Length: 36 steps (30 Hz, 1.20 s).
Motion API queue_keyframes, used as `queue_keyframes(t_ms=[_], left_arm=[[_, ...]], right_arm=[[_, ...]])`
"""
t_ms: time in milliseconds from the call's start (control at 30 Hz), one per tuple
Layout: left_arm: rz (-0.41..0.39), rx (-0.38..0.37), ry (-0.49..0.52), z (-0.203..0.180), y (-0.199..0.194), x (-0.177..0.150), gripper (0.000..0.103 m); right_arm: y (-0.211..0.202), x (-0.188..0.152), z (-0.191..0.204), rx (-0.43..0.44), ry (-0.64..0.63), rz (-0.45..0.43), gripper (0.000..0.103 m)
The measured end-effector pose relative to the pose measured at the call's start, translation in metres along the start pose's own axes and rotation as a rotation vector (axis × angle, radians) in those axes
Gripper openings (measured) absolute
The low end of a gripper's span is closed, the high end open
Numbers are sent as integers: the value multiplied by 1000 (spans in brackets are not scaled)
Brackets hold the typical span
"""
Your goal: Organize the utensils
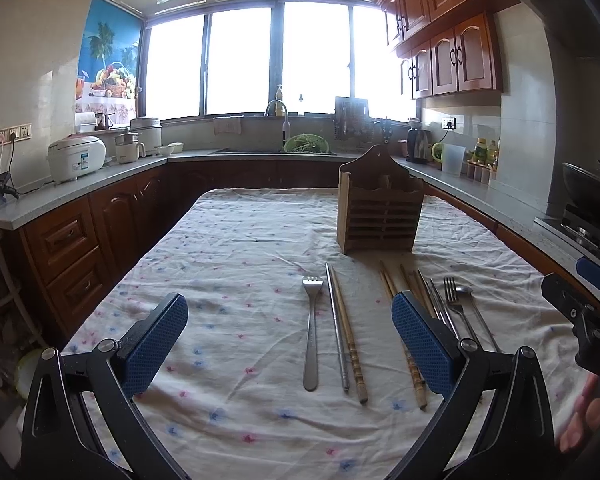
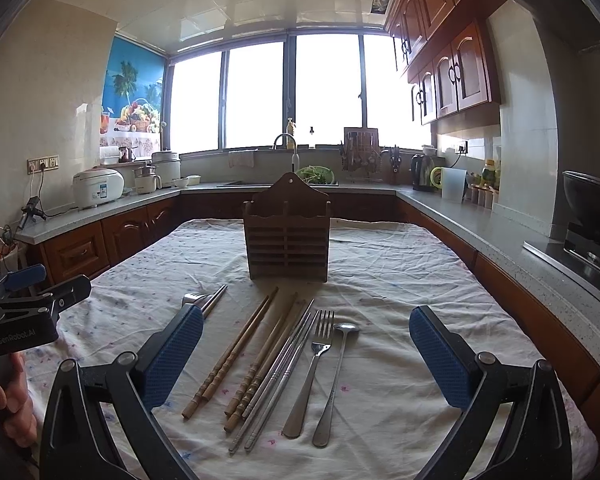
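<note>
**Utensils laid out before the wooden holder, both grippers wide and empty**

Lying flat on the floral tablecloth (image 2: 400, 264), the utensils all ran lengthwise from the near edge toward the wooden utensil holder (image 2: 287, 232), their working ends pointing away from the cameras. In the right wrist view the main group fanned slightly: a first pair of wooden chopsticks (image 2: 230, 354), a second wooden pair (image 2: 266, 360) just beside it, a pair of metal chopsticks (image 2: 278, 380) touching that second pair, then a fork (image 2: 314, 364) with tines toward the holder and a spoon (image 2: 335, 380) with its bowl at the far end. Well apart to the left lay a second small group, clearest in the left wrist view: a lone fork (image 1: 311, 332), one metal chopstick (image 1: 337, 326) and one wooden chopstick (image 1: 350, 340) side by side.

The holder stood upright at the middle of the table, slatted front facing the cameras; whether its compartments held anything could not be told.

The left gripper (image 1: 290, 344) hovered over the cloth with jaws spread wide, holding nothing, and its right finger hid part of the main group. The right gripper (image 2: 306, 364) was likewise wide and empty, its left finger covering most of the left group. Each gripper showed only partly at the other view's edge.

Behind, a bright window (image 2: 292, 92) washed out the view over the sink.
</note>
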<state>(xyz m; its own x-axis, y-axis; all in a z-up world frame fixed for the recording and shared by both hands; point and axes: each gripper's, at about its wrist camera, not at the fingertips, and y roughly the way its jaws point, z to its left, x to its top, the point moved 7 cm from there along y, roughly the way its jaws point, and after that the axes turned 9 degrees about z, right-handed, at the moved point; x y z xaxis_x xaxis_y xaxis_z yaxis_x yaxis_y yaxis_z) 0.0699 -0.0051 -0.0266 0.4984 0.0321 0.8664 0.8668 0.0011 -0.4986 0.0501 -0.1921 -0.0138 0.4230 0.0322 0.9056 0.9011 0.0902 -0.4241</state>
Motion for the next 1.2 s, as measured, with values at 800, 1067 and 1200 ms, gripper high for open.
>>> queue_keyframes(t_ms=[800, 1067, 1200], left_arm=[[0, -3, 1, -1, 0, 1, 103], [3, -7, 3, -1, 1, 2, 103], [6, -10, 4, -1, 1, 2, 103]], right_arm=[[-4, 4, -1, 5, 7, -6, 103], [-3, 6, 1, 8, 8, -8, 103], [-3, 6, 1, 8, 8, -7, 103]])
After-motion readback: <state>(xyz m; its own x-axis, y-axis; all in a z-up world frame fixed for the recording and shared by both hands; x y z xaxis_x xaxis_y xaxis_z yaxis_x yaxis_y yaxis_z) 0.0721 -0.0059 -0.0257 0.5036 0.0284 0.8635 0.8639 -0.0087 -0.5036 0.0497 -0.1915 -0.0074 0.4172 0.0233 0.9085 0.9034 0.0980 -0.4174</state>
